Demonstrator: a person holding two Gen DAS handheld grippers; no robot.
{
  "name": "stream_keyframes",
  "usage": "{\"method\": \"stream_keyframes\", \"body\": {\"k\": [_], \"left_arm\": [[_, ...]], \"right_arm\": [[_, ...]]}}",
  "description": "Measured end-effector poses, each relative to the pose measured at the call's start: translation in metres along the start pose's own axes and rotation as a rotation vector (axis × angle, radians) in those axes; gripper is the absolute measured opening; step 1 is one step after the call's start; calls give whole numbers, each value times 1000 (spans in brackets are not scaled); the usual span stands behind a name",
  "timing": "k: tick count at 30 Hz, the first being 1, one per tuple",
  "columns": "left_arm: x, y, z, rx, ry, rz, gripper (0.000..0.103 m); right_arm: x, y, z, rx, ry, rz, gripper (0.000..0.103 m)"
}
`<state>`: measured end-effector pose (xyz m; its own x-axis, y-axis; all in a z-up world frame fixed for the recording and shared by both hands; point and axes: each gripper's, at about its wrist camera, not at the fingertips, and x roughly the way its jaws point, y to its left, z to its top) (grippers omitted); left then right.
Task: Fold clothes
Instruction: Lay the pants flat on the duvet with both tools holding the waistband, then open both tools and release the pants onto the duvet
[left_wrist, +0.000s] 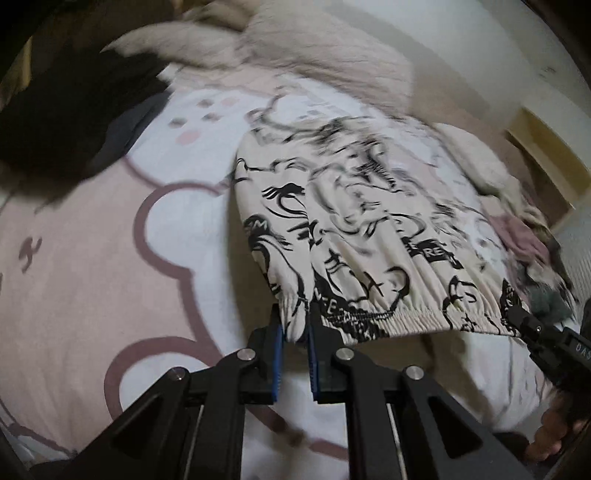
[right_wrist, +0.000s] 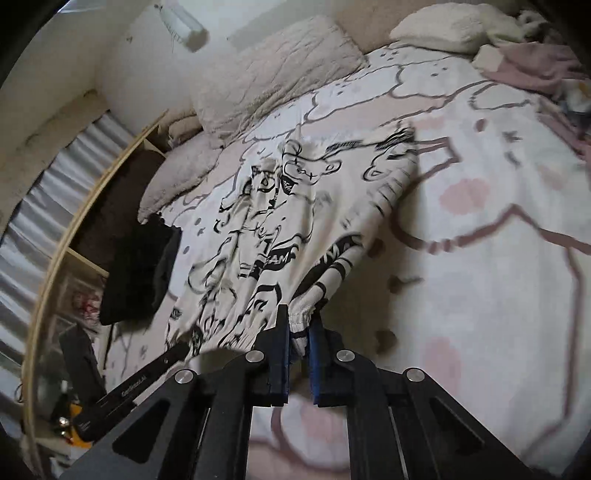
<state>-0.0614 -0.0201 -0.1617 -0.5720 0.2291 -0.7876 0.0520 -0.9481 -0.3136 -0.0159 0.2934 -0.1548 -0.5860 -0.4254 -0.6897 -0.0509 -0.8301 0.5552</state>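
A cream pair of shorts with black graphic print hangs by its elastic waistband over the bed, legs trailing on the sheet. My left gripper is shut on one end of the waistband. My right gripper shows at the right edge of the left wrist view, pinching the other end. In the right wrist view the shorts stretch away from my right gripper, which is shut on the gathered waistband. The left gripper shows at lower left, holding the far corner.
The bed has a pink and white cartoon sheet. A fluffy beige blanket lies at the head. A black garment lies at the bed's left side by a wooden shelf. More clothes are piled at the far right.
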Motion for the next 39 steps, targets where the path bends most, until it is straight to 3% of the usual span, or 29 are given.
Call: {"method": "stream_keyframes", "body": {"k": [6, 10, 13, 15, 17, 18, 19, 20, 21, 24, 26, 28, 32, 33, 36, 39], "left_arm": [[-55, -18, -31, 6, 2, -71, 11], [-70, -19, -68, 42, 64, -34, 11], [-55, -18, -90, 67, 139, 52, 16], [-48, -17, -93, 47, 163, 79, 18], [-46, -17, -92, 38, 163, 91, 23], [-51, -18, -88, 36, 143, 88, 39], [-55, -18, -85, 33, 122, 85, 46], [-62, -19, -80, 33, 93, 91, 50], [-70, -19, -74, 39, 57, 105, 61], [-91, -24, -41, 118, -116, 151, 70], [-89, -24, -14, 176, -188, 164, 79], [-82, -23, 13, 231, -241, 156, 82], [-25, -25, 80, 294, -199, 119, 82], [-9, -25, 96, 305, -183, 114, 81], [41, -23, 135, 362, -127, 123, 68], [86, -16, 154, 417, -63, 114, 67]], "right_arm": [[-57, -19, -31, 107, 1, 33, 9], [-73, -25, -63, 136, 55, 26, 9], [-54, -32, -86, 112, 139, -94, 9], [-41, -30, -95, 70, 135, -189, 12], [-35, -23, -97, 28, 139, -233, 39], [-31, -19, -97, 7, 140, -254, 63], [-34, -14, -95, -17, 125, -261, 73], [-38, -9, -94, -45, 111, -289, 83], [-42, -6, -92, -65, 97, -314, 86], [-61, 1, -77, -119, -10, -367, 86], [-73, -1, -59, -132, -112, -402, 86], [-77, -6, -43, -137, -180, -402, 86], [-64, -15, -12, -163, -282, -368, 86], [-55, -18, -4, -178, -292, -366, 86], [-25, -29, 21, -182, -283, -346, 86], [1, -42, 35, -134, -293, -253, 86]]}}
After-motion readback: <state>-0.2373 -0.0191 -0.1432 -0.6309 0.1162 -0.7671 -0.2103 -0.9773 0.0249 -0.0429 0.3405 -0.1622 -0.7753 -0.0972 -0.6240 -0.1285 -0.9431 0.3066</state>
